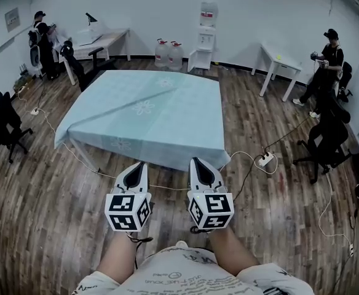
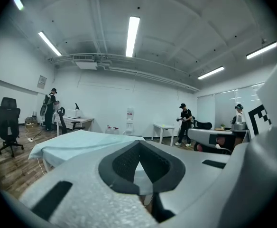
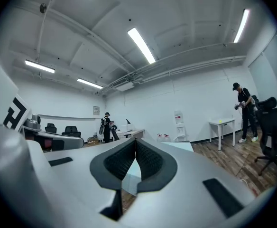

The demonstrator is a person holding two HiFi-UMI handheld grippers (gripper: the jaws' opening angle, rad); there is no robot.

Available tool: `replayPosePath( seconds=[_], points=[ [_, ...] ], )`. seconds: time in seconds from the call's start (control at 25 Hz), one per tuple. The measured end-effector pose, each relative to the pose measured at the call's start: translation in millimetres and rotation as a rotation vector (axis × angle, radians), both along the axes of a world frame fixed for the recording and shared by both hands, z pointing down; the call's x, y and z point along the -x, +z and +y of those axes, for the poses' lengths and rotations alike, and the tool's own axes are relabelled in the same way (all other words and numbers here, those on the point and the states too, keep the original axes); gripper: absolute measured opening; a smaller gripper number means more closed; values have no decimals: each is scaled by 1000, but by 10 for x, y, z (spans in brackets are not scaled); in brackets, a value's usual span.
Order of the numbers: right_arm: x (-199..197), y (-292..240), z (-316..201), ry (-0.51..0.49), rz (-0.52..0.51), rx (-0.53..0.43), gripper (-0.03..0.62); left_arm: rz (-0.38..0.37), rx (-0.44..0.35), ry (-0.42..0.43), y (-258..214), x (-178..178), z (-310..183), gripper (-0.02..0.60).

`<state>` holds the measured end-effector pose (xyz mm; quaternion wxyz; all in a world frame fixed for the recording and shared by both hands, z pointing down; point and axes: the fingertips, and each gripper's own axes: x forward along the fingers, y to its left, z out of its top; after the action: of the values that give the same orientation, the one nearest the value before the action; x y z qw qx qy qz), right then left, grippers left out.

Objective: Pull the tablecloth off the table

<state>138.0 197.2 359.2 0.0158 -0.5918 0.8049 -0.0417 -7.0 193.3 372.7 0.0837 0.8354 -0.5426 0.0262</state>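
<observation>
A pale blue tablecloth with faint flower prints covers the square table in the middle of the room and hangs over its near edge. My left gripper and right gripper are held side by side just short of that near edge, both shut with nothing between the jaws. In the left gripper view the tablecloth lies ahead beyond the left gripper. The right gripper points level, and a strip of the tablecloth shows past it.
A white power strip and cables lie on the wood floor right of the table. Black office chairs stand at the left and right. A small white table, water bottles, a dispenser and people stand along the far wall.
</observation>
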Motion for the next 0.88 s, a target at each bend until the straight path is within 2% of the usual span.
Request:
replayPosePath(
  seconds=[0.4, 0.64, 0.88],
  points=[
    [-360, 141, -772, -34, -5, 23, 14, -34, 20, -32, 111, -374, -730, 11],
    [-341, 204, -1112, -54, -25, 45, 14, -43, 30, -39, 155, -379, -1056, 11],
    [-274, 305, -1490, -53, -2, 38, 15, -32, 35, -30, 301, -331, -1477, 11]
  ],
)
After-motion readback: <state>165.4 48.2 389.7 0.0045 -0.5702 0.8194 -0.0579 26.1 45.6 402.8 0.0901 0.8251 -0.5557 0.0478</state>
